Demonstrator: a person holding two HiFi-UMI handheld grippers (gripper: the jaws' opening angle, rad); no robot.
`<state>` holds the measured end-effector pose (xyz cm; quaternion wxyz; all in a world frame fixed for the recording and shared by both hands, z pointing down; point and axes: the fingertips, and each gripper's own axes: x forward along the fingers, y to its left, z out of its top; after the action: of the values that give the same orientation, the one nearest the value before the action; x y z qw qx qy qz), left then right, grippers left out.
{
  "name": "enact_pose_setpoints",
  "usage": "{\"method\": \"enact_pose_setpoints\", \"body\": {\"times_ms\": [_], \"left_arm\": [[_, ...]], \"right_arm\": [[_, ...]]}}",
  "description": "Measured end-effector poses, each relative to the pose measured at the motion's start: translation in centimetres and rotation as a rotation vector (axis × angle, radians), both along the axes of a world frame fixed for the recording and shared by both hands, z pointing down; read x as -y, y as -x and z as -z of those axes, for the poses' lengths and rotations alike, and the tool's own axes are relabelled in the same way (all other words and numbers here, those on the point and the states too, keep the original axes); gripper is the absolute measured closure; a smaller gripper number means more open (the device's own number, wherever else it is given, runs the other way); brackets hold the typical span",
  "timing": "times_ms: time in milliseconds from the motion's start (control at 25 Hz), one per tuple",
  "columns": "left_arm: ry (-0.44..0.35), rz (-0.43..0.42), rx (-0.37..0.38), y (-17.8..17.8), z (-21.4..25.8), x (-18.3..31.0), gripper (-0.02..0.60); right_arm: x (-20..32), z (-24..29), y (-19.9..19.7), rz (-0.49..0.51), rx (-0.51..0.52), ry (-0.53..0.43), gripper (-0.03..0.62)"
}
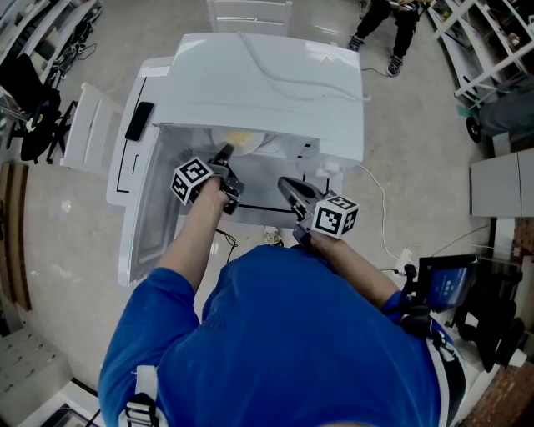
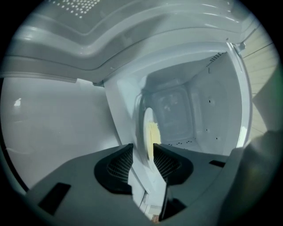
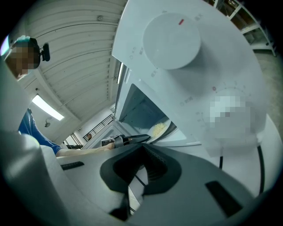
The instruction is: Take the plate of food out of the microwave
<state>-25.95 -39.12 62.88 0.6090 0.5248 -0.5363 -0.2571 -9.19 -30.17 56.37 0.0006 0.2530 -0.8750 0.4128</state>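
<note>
Microwave (image 1: 267,83) door (image 1: 146,225) was open and the left gripper (image 1: 224,156) was clamped on the rim of the plate of food (image 1: 239,139), just inside the microwave's mouth. Right gripper (image 1: 288,185) hung closed and empty out front. Only the pull-out left, I reckon

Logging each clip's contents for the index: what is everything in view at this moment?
white microwave oven: one, white, centre of the head view, door swung open at that view's left.
round white plate of yellow food: one, white and yellow, at the microwave's mouth.
thin white cable: one, white, trailing right from the microwave.
bystander: one, dark trousers, top edge.
left gripper: one, dark grey, closed on the plate's rim.
right gripper: one, dark grey, jaws together, empty, in front of the microwave.
</note>
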Motion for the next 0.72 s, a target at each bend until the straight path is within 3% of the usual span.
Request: {"method": "enact_pose_setpoints", "body": {"times_ms": [600, 720], "left_arm": [[0.024, 0.019, -0.046, 0.14, 0.07, -0.24, 0.487], [0.002, 0.03, -0.055, 0.25, 0.73, -0.04, 0.551]], "right_arm": [[-0.37, -0.3, 0.1, 0.018, -0.005, 0.008, 0.597], [-0.45, -0.25, 0.07, 0.017, -0.004, 0.006, 0.597]]}}
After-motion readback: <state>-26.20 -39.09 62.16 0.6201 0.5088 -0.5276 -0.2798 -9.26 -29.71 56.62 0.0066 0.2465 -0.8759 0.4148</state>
